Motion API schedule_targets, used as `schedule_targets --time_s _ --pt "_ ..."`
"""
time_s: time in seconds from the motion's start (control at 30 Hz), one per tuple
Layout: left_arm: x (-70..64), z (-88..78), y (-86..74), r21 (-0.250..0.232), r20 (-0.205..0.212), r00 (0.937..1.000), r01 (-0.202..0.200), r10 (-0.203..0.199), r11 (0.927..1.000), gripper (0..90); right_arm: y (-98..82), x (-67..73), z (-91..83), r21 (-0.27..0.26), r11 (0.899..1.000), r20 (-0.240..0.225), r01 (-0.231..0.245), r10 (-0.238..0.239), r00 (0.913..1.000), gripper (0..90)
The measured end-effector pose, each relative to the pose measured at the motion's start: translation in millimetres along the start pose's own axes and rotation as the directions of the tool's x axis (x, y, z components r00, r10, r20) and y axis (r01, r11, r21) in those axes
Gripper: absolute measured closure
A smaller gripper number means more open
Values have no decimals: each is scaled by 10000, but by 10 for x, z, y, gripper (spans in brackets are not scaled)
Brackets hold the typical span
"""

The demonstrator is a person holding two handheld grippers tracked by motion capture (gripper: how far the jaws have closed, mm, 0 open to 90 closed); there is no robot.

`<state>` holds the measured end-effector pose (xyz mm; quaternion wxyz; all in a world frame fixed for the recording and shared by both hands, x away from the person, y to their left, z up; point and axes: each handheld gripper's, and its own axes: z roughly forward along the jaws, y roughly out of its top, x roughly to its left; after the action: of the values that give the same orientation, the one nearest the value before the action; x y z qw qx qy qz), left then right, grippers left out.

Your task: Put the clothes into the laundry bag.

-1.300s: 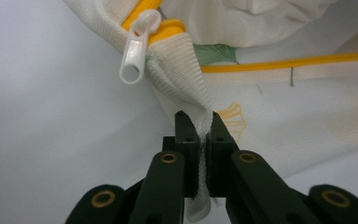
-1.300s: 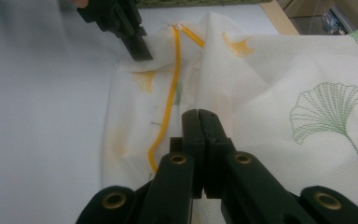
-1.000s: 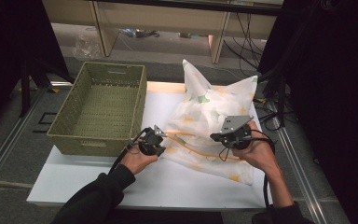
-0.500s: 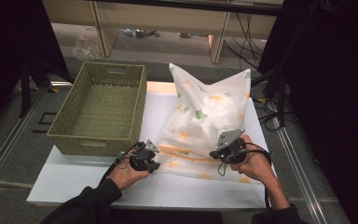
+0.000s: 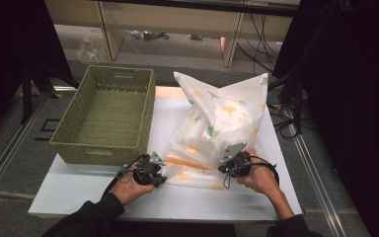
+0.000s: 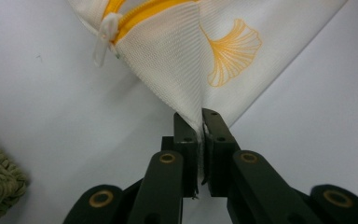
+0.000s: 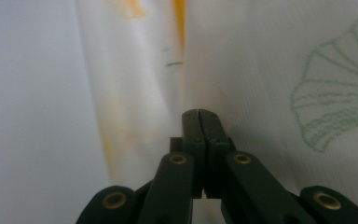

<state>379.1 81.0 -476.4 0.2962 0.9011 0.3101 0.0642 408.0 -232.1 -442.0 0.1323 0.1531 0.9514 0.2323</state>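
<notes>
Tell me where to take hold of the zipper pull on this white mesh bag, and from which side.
Grip the white zipper pull by its free dangling tab, coming from the bare table beside the bag. It hangs clear of the mesh at the end of the yellow zipper, and the left gripper already pinches the corner just below it.

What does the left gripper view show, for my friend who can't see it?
The left claw is shut on a corner of a white mesh bag printed with an orange leaf. The bag's yellow zipper sits above, over a white table.
</notes>
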Motion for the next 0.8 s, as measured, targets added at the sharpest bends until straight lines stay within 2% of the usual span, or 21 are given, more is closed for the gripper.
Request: schedule_targets --time_s 0.03,0.07,0.1,0.13,0.2,0.27,0.3,0.33,0.37,0.4,0.43,0.5,0.53,0.57,0.6,0.63,0.67,0.7,0.73,0.8 --pt "-29 23 -4 -312 -57 9992 396 -398 9987 853 -4 -25 19 -27 10000 136 71 -71 9999 900" --pt "-27 21 -4 -287 -56 9994 352 -354 9990 853 -6 -36 39 79 9998 207 -173 172 9996 900" --pt "-27 20 -5 -295 -52 9994 352 -354 9989 854 -3 -60 72 129 9999 225 -30 27 9997 900" --pt "-26 25 -9 -409 -69 9995 318 -321 9987 853 -3 -69 96 135 9998 350 -175 171 9992 900" --pt "-28 20 -10 -398 -70 9996 271 -274 9988 853 4 -120 121 67 10000 339 -57 55 9994 900" --pt "-10 7 -10 -79 51 10000 -15 16 10000 853 -10 -156 133 -66 9996 554 -277 280 9981 900" --pt "-39 25 -10 -378 -36 9993 358 -360 9986 854 -16 -176 139 -65 9991 555 -415 418 9976 900" --pt "-40 26 -7 -369 -31 9994 352 -354 9987 855 -23 -206 155 -187 9993 664 -322 334 9972 900" --pt "-37 20 3 -280 -21 9997 226 -227 9994 856 -26 -235 168 -216 9992 783 -343 359 9963 900" --pt "-18 5 9 -52 -34 9999 -148 148 9999 857 -26 -253 179 -223 9986 800 -482 498 9956 900" --pt "-44 24 7 -301 -61 9999 155 -157 9994 858 -24 -294 188 -305 9988 989 -382 410 9942 900" --pt "-53 25 11 -249 -46 9998 214 -215 9995 859 -10 -360 192 -335 9976 1180 -610 645 9909 900" --pt "-53 35 12 -375 -92 9998 176 -180 9991 861 1 -408 201 -424 9982 1344 -415 468 9898 900" --pt "-45 32 16 -291 -55 10000 66 -67 9996 862 10 -434 223 -645 9965 1633 -523 623 9846 900" --pt "-30 21 22 -60 35 10000 -75 75 10000 862 22 -449 226 -544 9954 1738 -793 876 9809 900" --pt "-30 21 21 -68 25 10000 -86 86 9999 864 39 -491 240 -589 9972 1968 -451 559 9788 900" --pt "-27 22 22 -65 35 9999 -97 97 9999 865 52 -514 245 -619 9953 2108 -751 866 9737 900" --pt "-31 26 21 -72 39 10000 22 -21 10000 866 62 -545 256 -651 9956 2262 -678 809 9707 900" --pt "-47 44 21 -316 -30 9997 257 -258 9992 866 70 -568 266 -665 9952 2424 -716 857 9664 900" --pt "-41 50 24 -385 -77 9998 190 -193 9991 867 82 -625 287 -683 9956 2662 -649 808 9605 900"
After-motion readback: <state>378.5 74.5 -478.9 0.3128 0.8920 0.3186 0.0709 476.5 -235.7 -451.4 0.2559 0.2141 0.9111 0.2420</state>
